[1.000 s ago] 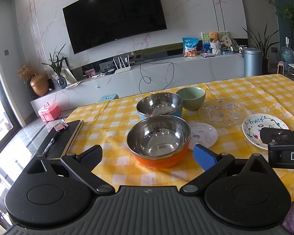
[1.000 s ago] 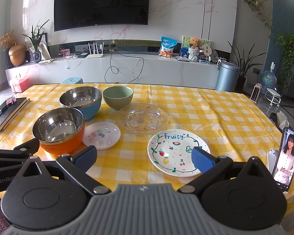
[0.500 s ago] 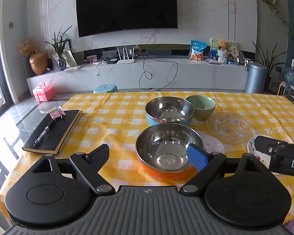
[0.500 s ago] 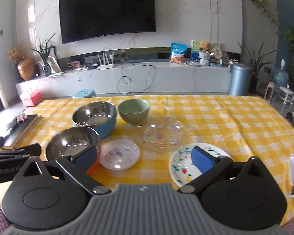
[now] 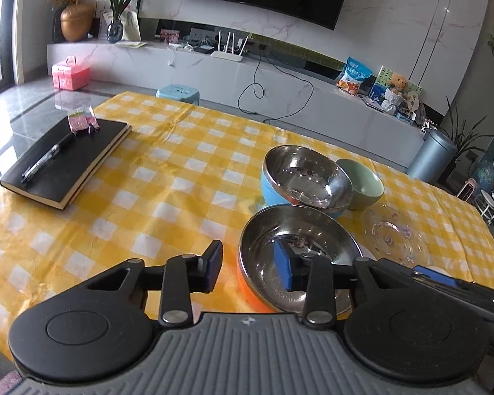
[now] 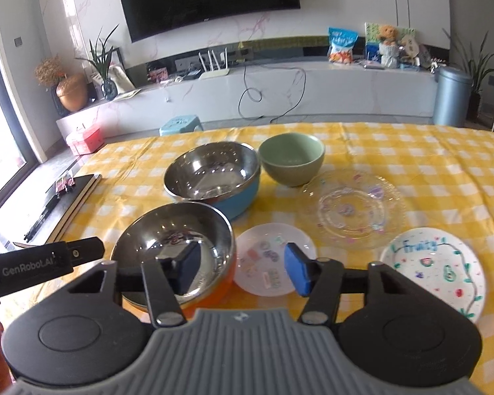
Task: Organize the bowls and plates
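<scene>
An orange steel-lined bowl (image 5: 296,253) (image 6: 171,243) sits nearest me on the yellow checked table. Behind it stand a blue steel-lined bowl (image 5: 306,177) (image 6: 214,174) and a green bowl (image 5: 365,184) (image 6: 291,159). A clear glass plate (image 6: 352,209) (image 5: 395,235), a small white plate (image 6: 273,270) and a "Fruity" plate (image 6: 434,270) lie to the right. My left gripper (image 5: 250,271) is open, straddling the orange bowl's left rim. My right gripper (image 6: 242,271) is open, straddling its right rim, over the small plate.
A black notebook (image 5: 66,161) with a pen lies at the table's left edge. A TV console, a bin and plants stand beyond the table's far edge. The table's near edge lies under both grippers.
Both grippers have moved in and down toward the orange bowl. Their jaws now straddle its opposite rims. The dishes have not moved.
</scene>
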A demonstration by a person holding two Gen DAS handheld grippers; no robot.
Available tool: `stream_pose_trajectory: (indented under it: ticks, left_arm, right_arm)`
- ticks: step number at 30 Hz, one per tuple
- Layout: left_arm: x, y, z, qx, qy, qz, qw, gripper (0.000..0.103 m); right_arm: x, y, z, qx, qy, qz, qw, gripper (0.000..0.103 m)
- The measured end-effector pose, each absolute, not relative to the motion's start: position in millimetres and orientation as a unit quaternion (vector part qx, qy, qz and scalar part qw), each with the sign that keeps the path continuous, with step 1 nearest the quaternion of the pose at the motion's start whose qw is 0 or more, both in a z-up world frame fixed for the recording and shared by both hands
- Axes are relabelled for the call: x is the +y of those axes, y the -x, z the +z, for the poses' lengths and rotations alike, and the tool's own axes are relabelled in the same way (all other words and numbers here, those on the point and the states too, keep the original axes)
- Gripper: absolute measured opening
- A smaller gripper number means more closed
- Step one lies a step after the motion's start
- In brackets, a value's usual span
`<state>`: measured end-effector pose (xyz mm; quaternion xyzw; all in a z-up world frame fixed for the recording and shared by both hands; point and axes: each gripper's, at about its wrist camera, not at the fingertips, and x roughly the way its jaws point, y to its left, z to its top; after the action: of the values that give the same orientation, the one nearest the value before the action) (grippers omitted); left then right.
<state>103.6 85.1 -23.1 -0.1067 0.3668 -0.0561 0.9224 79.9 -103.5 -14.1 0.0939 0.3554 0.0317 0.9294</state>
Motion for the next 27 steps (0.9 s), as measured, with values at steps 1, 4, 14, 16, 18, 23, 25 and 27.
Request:
stream_pose_trajectory:
  ticks: [1, 4, 14, 16, 18, 23, 25, 27]
  left_arm:
    - [86.5, -107.3, -25.5, 0.371, 0.114, -0.056, 0.920, 0.037]
    - [86.4, -117.0, -32.7, 0.385, 0.132, -0.059, 0.911, 0.032]
    - [86.6, -137.0, -52.0, 0.414, 0.150, -0.055, 0.896, 0.012]
    - [87.1, -138.4, -52.0, 0.415, 0.148, -0.053, 0.896, 0.009]
    - [87.4, -138.4, -51.5, 0.416, 0.147, -0.052, 0.896, 0.007]
    - [87.7, -133.6, -46.5, 0.416, 0.141, -0.051, 0.897, 0.006]
    - [89.8, -128.2, -42.3, 0.415, 0.140, -0.049, 0.898, 0.006]
    - [93.3, -121.0, -37.4, 0.414, 0.140, -0.046, 0.898, 0.006]
  right_arm:
    - [-102.3, -83.8, -16.5, 0.361, -0.097, 0.033, 0.927, 0.046]
    - [-98.4, -96.5, -24.4, 0.377, -0.106, 0.035, 0.920, 0.038]
    - [-95.3, -117.7, -45.7, 0.415, -0.130, 0.031, 0.900, 0.010]
    - [-95.4, -119.1, -46.9, 0.416, -0.131, 0.031, 0.899, 0.009]
    - [-95.1, -118.9, -46.8, 0.416, -0.128, 0.030, 0.900, 0.009]
    - [-95.1, -116.9, -45.0, 0.420, -0.131, 0.028, 0.898, 0.008]
    - [-95.4, -111.7, -42.0, 0.420, -0.135, 0.031, 0.897, 0.008]
    - [-94.2, -105.1, -38.6, 0.418, -0.136, 0.035, 0.898, 0.008]
